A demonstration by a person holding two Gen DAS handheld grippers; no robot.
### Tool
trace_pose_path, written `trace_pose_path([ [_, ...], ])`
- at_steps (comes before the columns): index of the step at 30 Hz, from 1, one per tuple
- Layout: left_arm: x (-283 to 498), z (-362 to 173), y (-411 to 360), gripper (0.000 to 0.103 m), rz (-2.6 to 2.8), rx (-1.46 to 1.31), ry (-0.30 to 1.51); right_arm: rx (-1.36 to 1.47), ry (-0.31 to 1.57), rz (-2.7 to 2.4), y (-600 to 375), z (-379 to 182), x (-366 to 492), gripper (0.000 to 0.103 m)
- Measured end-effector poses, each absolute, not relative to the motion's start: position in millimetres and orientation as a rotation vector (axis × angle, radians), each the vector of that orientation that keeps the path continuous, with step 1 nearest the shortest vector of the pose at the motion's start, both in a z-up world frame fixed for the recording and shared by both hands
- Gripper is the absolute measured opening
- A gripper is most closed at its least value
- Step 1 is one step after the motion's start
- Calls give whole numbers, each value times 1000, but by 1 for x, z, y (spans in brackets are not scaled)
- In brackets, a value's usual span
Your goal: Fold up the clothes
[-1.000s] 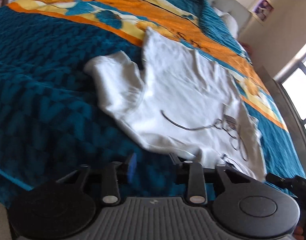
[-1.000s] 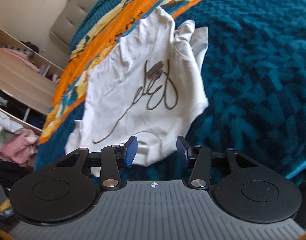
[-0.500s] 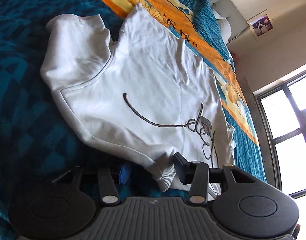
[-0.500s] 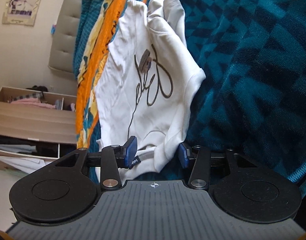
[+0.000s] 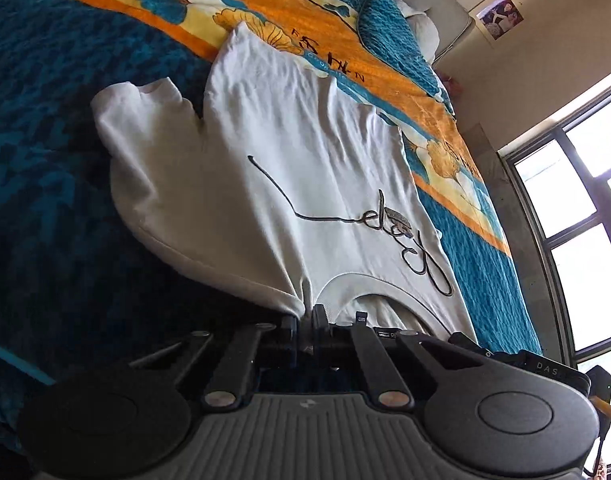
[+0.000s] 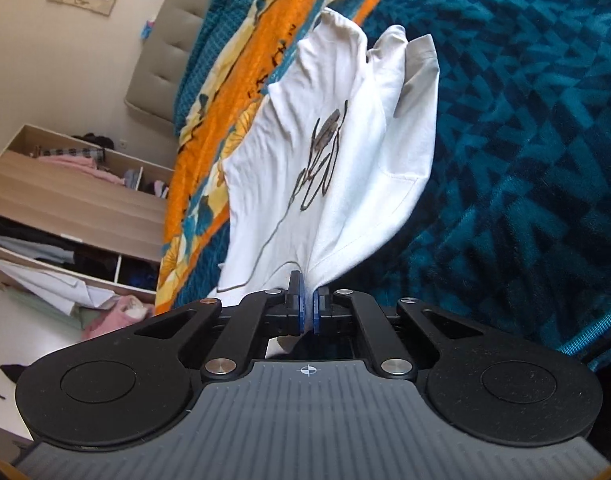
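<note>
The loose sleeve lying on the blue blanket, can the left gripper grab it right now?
Probably not: the left gripper is shut on the white T-shirt by the collar. The sleeve lies unblocked, farther off.

A white cotton T-shirt (image 5: 289, 184) is marked with a dark looping script print. The knitted bed cover (image 5: 45, 168) is patterned in teal zigzags, with an orange-and-yellow floral band.

The letters "DAS" stood in pale print on a black device (image 5: 545, 364) at about four o'clock in the left wrist view. The white shirt (image 5: 297, 168) carried a dark looping script (image 5: 405, 236), and the orange bedspread (image 5: 325, 24) bore dark lettering (image 5: 329, 64); neither could be read.
</note>
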State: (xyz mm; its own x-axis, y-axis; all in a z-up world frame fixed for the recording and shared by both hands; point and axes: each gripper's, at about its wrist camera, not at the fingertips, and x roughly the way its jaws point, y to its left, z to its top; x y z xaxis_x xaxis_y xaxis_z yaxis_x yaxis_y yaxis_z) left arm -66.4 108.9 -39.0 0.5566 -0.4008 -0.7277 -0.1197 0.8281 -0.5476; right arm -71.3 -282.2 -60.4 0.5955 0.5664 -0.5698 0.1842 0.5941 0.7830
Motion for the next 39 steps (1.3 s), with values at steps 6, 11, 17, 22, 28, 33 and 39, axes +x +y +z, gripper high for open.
trace_pose_path([
  [6, -67, -88, 89, 17, -100, -312, 1118, 635, 1069, 273, -253, -78, -72, 27],
  [11, -82, -58, 90, 28, -185, -176, 1064, 631, 900, 271, -293, -41, -78, 46],
  [17, -46, -25, 59, 46, -235, -249, 900, 819, 719, 67, -367, -54, -26, 49],
  [22, -4, -39, 34, 46, -209, -236, 922, 923, 679, -40, -393, -100, 31, 47],
  [28, 3, -52, 37, 46, -210, -270, 958, 863, 746, 7, -390, -133, 76, 47],
  [33, 5, -56, 43, 46, -186, -282, 963, 838, 739, 75, -382, -138, 90, 1],
  [39, -1, -55, 50, 46, -170, -277, 937, 640, 463, -196, -382, -85, 41, 1],
])
